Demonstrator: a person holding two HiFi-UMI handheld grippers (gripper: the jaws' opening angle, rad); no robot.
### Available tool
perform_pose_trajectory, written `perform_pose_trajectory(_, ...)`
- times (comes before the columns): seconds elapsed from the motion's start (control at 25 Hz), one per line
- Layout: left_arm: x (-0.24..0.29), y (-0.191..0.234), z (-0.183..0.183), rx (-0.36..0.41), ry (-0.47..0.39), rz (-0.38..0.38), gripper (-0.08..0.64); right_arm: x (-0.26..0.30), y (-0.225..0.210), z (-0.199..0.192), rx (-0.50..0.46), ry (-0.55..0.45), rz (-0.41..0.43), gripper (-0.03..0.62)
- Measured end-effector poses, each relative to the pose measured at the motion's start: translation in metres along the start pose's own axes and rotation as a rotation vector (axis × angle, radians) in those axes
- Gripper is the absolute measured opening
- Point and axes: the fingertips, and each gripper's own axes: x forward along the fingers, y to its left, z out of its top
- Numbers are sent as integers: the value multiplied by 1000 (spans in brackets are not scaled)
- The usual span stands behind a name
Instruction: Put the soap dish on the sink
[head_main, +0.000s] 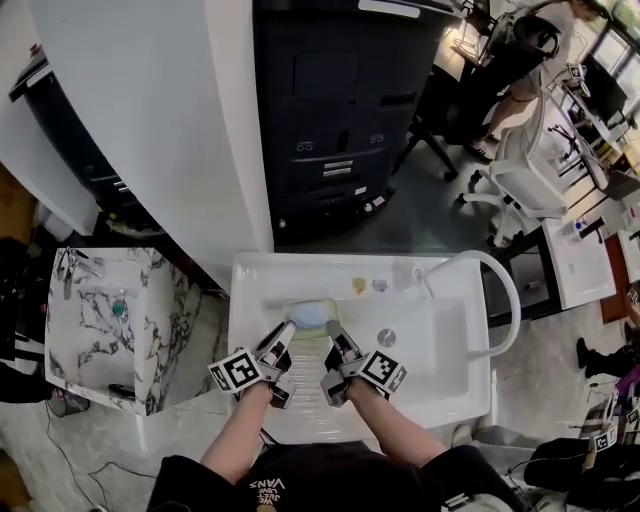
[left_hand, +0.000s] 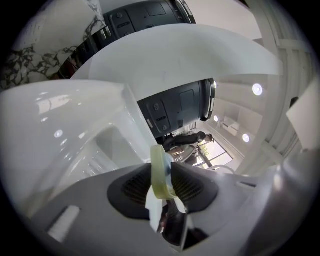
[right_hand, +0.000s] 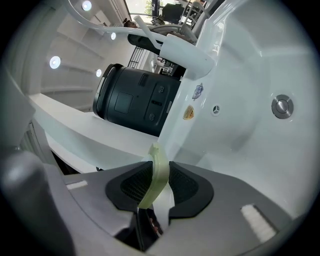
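A pale green soap dish (head_main: 309, 341) with a blue soap bar (head_main: 308, 315) on it hangs over the left part of the white sink (head_main: 440, 375), carried between both grippers. My left gripper (head_main: 284, 338) is shut on the dish's left rim and my right gripper (head_main: 334, 338) on its right rim. In the left gripper view the green rim (left_hand: 160, 172) stands edge-on, pinched between the dark pads of the left gripper (left_hand: 163, 175). In the right gripper view the rim (right_hand: 156, 172) is likewise clamped by the right gripper (right_hand: 156, 176), with the sink basin (right_hand: 240, 75) beyond.
The basin has a round drain (head_main: 386, 337) and a curved white pipe (head_main: 508, 300) at its right side. A marble-patterned basin (head_main: 100, 320) stands to the left. A black machine (head_main: 340, 100) and a white wall panel (head_main: 150, 110) rise behind the sink. Office chairs (head_main: 520, 170) are at the far right.
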Motion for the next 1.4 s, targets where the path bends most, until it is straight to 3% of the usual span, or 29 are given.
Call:
perform_pose_trajectory(0.48,24,32,6,-21,12,43,141,24,-28,6,12,-9,-46,84)
perform_pose_trajectory(1.12,40,51,17,-68,-40,108,141,46,-39,16,-13,24,-63,87)
perform_pose_trajectory(1.4,45,55,27,-80,-86,130,141,57,-33,21,-88,72,-36,97)
